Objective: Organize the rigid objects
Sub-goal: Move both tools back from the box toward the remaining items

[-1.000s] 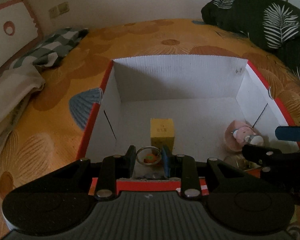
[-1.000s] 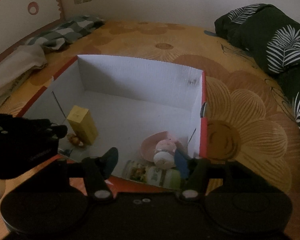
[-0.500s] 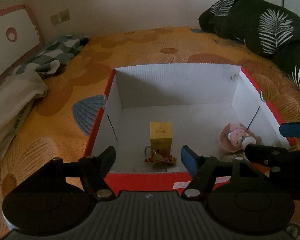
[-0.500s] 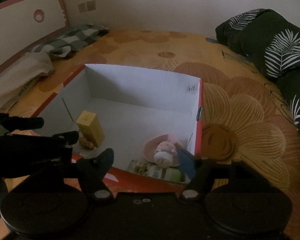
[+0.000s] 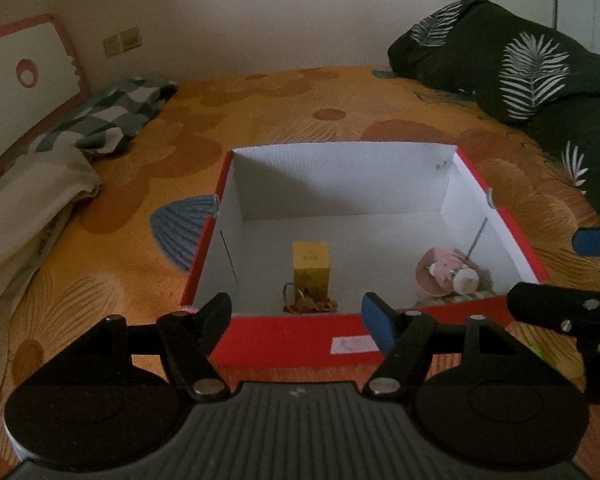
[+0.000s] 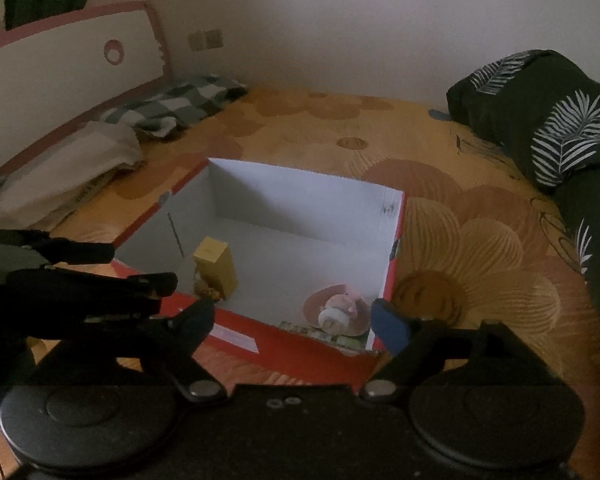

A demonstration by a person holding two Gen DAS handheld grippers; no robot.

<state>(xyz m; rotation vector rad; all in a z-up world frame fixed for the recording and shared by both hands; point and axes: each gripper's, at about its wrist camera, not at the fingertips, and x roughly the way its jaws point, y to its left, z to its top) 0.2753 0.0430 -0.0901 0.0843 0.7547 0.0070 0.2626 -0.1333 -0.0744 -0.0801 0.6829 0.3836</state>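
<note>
Both tongs stand wide with nothing between them: the left tongs (image 5: 298,312) hang over the near red wall of the cardboard box (image 5: 292,336), and the right tongs (image 6: 292,316), jaws just opening further, hover beside. Inside the box's smooth white floor stand an upright yellow carton (image 5: 310,268), a metal keyring charm (image 5: 306,303) touching its base, and a round pink toy (image 5: 446,274) in the right corner. The box sits on a bed's orange floral sheet (image 5: 300,120).

Red-sided, white-lined box (image 5: 292,336), yellow carton (image 5: 310,266), orange flower-print bedsheet (image 5: 284,108), black pillow (image 5: 532,76) with white fern leaves
</note>
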